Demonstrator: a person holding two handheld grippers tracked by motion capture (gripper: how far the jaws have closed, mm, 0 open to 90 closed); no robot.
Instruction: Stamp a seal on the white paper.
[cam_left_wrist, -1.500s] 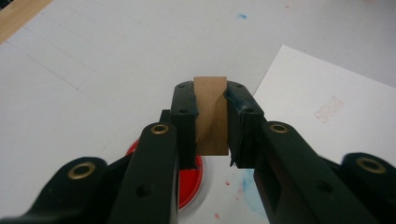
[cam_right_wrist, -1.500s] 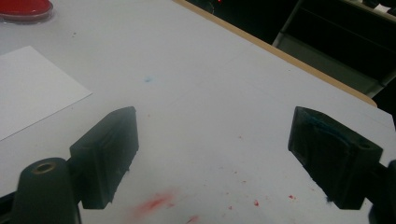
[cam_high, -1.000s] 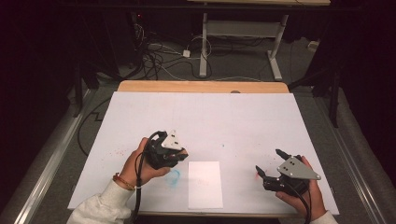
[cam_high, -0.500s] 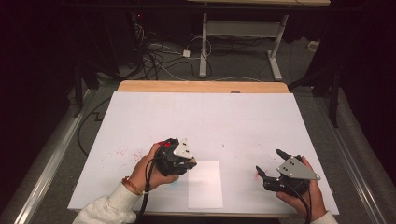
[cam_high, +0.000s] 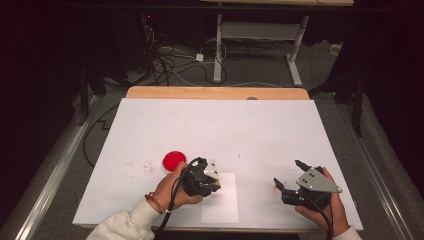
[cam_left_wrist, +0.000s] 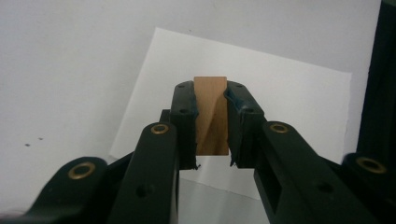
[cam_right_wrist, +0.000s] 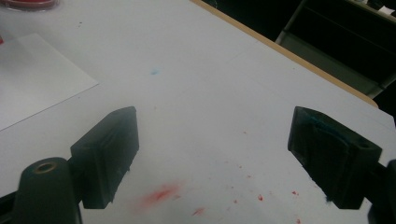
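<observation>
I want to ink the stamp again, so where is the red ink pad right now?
In the high view the red ink pad lies on the white table cover, left of centre near the front, just left of the left tool and the paper sheet.

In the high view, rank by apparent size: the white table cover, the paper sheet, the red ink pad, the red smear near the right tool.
1. white table cover
2. paper sheet
3. red ink pad
4. red smear, tiny beside the right tool
</observation>
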